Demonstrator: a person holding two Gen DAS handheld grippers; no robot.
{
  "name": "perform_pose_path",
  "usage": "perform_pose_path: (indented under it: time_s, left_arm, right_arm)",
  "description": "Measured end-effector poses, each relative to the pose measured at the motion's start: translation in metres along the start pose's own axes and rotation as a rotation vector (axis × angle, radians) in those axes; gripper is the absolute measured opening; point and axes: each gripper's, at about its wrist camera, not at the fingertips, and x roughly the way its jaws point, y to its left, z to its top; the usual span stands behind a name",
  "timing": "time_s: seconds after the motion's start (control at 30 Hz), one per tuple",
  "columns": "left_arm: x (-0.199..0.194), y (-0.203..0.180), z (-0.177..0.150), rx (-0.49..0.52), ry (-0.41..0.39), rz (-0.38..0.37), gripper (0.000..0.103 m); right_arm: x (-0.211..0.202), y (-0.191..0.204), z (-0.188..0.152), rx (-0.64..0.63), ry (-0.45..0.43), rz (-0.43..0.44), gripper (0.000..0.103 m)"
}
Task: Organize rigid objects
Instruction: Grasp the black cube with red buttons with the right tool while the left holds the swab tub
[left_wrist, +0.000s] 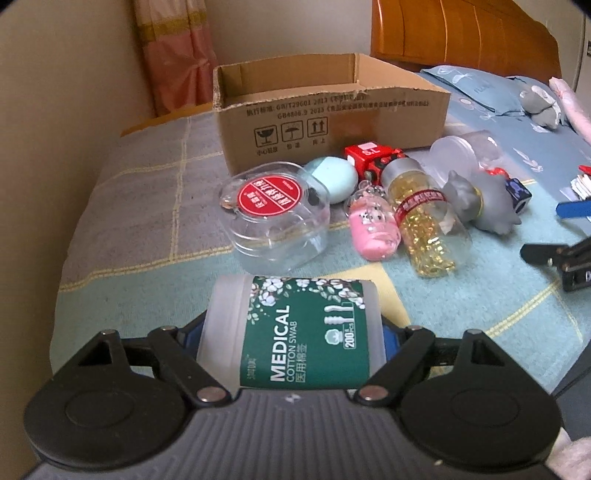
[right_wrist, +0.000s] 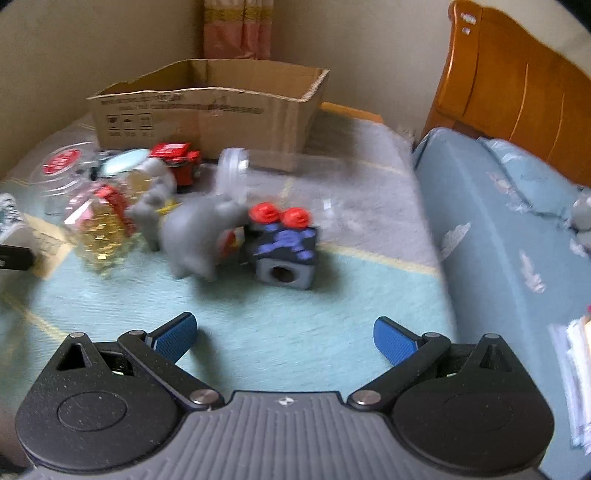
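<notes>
Left gripper (left_wrist: 291, 332) clamped on cotton swab tub (left_wrist: 295, 328); right gripper (right_wrist: 284, 338) spread, nothing between; cardboard box (left_wrist: 332, 122) beyond.

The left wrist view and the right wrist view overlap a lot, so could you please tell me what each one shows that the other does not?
Only the left wrist view shows the left gripper clamped on the cotton swab tub.

Only the right wrist view shows the right gripper open with nothing between its pads, over bare blanket.

Both show the cardboard box, the grey animal toy, the bottle of yellow capsules and the wooden headboard.
</notes>
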Motion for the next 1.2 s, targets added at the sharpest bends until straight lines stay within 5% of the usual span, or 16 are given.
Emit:
perform_pose_path:
  time_s: [0.73,1.0,1.07,1.13,1.2]
  left_arm:
    - [0.006,0.003,0.001,-0.048,0.022,-0.016,0.084]
    - [0.007,0.004,0.002,-0.059,0.021,-0.021,0.085]
    - [0.008,0.004,0.003,-0.069,0.022,-0.024,0.085]
    - [0.009,0.004,0.003,-0.069,0.023,-0.023,0.085]
    - [0.009,0.004,0.002,-0.066,0.02,-0.022,0.085]
  right_arm:
    - [0.029,-0.034,0.017,0.004,-0.066,0.043,0.103]
    - [0.033,-0.024,0.029,-0.053,-0.093,0.136,0.079]
    - [0.035,-0.028,0.03,-0.029,-0.08,0.154,0.081]
    - [0.041,-0.034,0.029,0.029,-0.03,0.148,0.103]
    - [0.04,-0.035,0.027,0.015,-0.041,0.149,0.103]
